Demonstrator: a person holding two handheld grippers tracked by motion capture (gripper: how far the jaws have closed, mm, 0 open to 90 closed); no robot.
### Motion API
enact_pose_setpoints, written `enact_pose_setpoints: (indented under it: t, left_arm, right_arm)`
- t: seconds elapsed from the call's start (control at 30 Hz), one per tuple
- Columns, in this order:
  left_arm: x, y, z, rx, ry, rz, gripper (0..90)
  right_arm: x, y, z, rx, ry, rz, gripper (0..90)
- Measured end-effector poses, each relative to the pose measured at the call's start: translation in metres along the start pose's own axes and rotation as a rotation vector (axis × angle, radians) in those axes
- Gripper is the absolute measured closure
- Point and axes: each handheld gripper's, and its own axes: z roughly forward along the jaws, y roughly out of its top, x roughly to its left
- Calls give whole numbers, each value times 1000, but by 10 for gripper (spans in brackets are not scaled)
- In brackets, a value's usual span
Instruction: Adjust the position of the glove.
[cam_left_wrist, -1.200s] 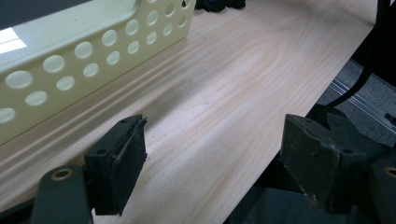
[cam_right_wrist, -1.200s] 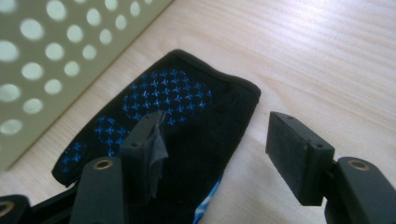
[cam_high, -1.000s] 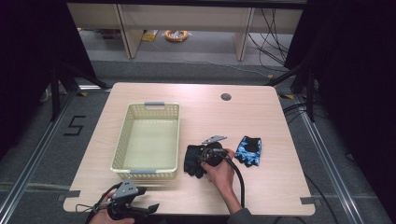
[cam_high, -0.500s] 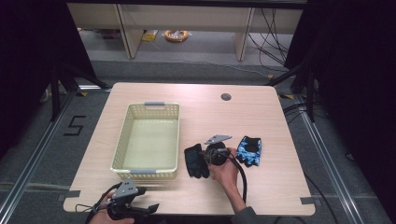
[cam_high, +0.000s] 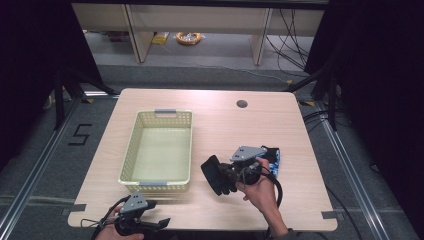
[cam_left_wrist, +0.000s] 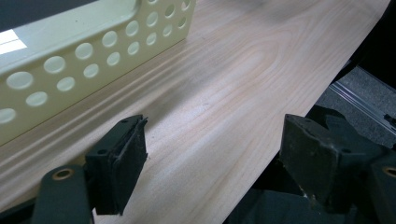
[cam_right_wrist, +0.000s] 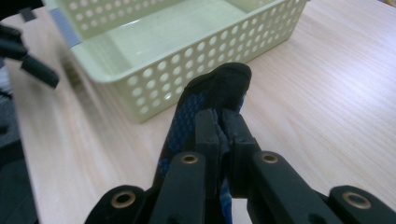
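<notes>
R gripper (cam_right_wrist: 223, 135) pinches black/blue glove (cam_high: 216, 174) w/ thin bite near basket (cam_high: 159, 150), could slip or snag rim; L gripper (cam_left_wrist: 210, 163) wide open, empty, at desk (cam_high: 210, 110) edge.

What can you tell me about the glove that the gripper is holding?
The glove is black with a blue dotted mesh pattern and looks like soft knitted fabric. The right gripper has its two jaws shut on it, pinching a fold. In the high view the glove hangs to the left of that gripper, just right of the yellow basket, above the wooden table. Whether its lower edge touches the table, I cannot tell.
</notes>
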Motion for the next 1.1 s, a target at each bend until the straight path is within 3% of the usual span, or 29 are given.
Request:
enact_pose_setpoints:
  t: [0.07,0.13,0.17,0.27,0.33,0.37,0.43,0.5,0.53,0.63,0.67,0.73,0.77,0.83,0.9,0.93,1.0,1.03,1.07,1.1]
  left_arm:
    - [0,0,0,8,-2,0,223]
    - [0,0,1,-7,8,-4,223]
    - [0,0,2,-9,5,-9,223]
    - [-1,0,2,-8,4,-3,223]
    - [-1,0,1,-1,1,-2,223]
    - [-1,0,2,-9,7,-1,223]
    - [0,0,2,3,8,11,224]
    - [0,0,1,9,7,19,224]
    - [-2,0,3,-6,4,-19,224]
    - [-2,1,4,7,1,5,224]
    - [-2,2,4,33,1,5,224]
    - [-2,3,4,38,-5,21,224]
    - [-5,3,7,6,-8,15,225]
    - [-8,5,10,-4,-8,4,231]
    - [-9,9,13,-1,-18,37,237]
    - [-10,10,15,3,-23,45,244]
    - [-14,14,21,-5,-24,35,249]
    - [-16,16,26,-15,-24,33,256]
    - [-17,19,29,-12,-28,59,261]
    - [-17,19,29,-12,-28,59,261]
  right_arm:
    - [3,-5,-8,13,29,-19,866]
    - [3,-7,-9,15,29,-24,866]
    - [4,-13,-11,21,56,-20,866]
    - [5,-18,-9,27,96,-33,866]
    - [6,-21,-7,44,122,-66,866]
    - [6,-21,-6,49,113,-79,866]
    - [8,-23,-3,73,138,-97,866]
    - [8,-23,-1,62,147,-117,866]
    - [9,-24,-1,79,160,-111,866]
    - [9,-24,5,96,213,-149,866]
    - [9,-24,7,104,219,-155,866]
    - [9,-25,10,113,234,-164,866]
    - [8,-25,17,136,270,-197,866]
    - [7,-26,23,150,272,-215,865]
    - [7,-27,29,190,280,-221,865]
    - [5,-27,34,199,293,-252,864]
    - [3,-28,38,223,293,-236,863]
    - [1,-29,42,224,301,-265,863]
    - [0,-30,44,237,303,-268,862]
    - [0,-30,44,237,303,-268,862]
